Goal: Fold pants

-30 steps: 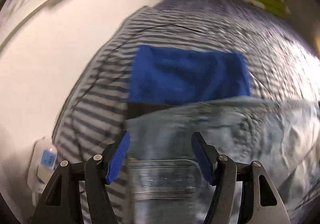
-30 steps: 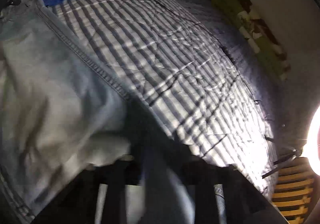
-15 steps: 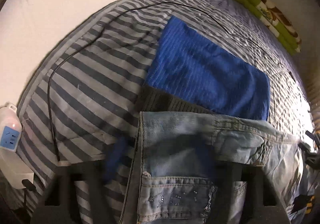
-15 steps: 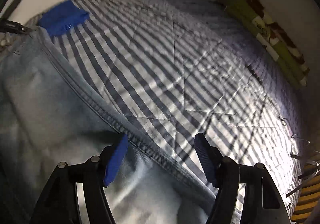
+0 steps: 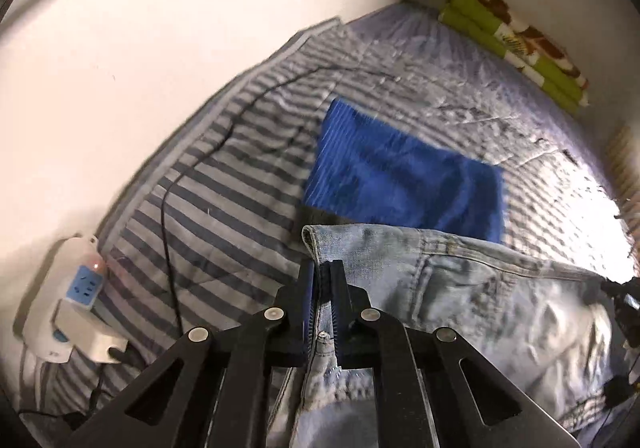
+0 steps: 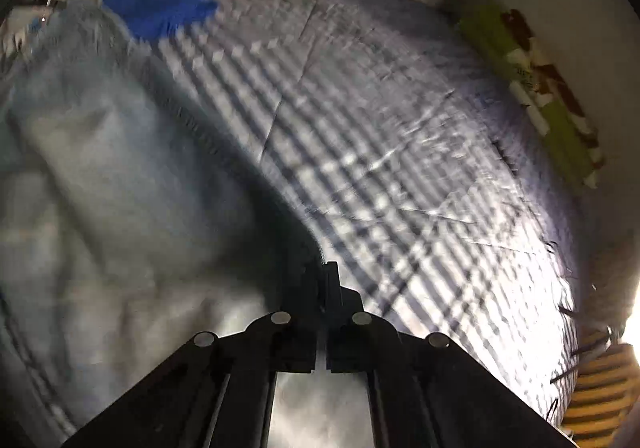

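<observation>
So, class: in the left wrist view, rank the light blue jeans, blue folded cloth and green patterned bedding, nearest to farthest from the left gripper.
1. Light blue jeans, clamped in the left gripper.
2. Blue folded cloth, just beyond.
3. Green patterned bedding, far right corner.

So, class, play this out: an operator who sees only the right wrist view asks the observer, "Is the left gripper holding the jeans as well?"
Observer: Yes. The left gripper has its jaws shut on the waistband corner of the jeans.
Operator: Is anything on the bed that my view misses?
Observer: A thin black cable runs across the striped bedding, left of the jeans.
Operator: Where does it head?
Observer: Down towards a white power strip at the bed's edge, by the wall.
</observation>
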Demonstrator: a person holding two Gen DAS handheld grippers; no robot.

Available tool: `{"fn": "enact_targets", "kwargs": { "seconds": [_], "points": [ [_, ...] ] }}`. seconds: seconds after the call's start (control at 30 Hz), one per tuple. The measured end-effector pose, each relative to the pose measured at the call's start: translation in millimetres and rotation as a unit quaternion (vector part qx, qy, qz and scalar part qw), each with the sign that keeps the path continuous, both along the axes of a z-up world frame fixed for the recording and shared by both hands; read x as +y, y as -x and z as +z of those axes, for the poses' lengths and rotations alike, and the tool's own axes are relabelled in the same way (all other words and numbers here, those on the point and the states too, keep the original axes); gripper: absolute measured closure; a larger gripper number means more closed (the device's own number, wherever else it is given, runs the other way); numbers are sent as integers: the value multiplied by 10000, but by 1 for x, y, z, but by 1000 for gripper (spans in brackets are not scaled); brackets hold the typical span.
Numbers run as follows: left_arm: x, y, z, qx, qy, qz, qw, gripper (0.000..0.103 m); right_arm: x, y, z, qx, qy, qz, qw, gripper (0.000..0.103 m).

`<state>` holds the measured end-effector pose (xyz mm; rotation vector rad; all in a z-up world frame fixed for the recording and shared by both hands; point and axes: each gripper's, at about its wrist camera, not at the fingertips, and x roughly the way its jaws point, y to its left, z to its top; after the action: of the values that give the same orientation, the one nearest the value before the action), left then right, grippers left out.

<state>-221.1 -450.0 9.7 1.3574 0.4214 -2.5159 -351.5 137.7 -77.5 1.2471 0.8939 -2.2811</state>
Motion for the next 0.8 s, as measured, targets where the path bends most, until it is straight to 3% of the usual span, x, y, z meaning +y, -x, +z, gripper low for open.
{"fn": "enact_targets", "kwargs": {
  "seconds": [0.1,0.27,0.47,0.67,0.8],
  "points": [
    [7,-18,22,160,110,-87,9998,96,13,-19,39,185,396,-184,9989,101],
    [12,-58,59,481,71,-80,9988,96,19,-68,94,555,646,-246,9961,101],
    [14,-133,88,755,95,-119,9970,96,23,-164,144,730,1019,-131,9920,101],
    [15,-232,73,675,-68,-119,9976,98,17,-292,144,638,1100,220,9916,101],
    [15,-279,34,345,-159,-127,9992,98,7,-370,103,368,1083,435,9925,101]
  ]
}}
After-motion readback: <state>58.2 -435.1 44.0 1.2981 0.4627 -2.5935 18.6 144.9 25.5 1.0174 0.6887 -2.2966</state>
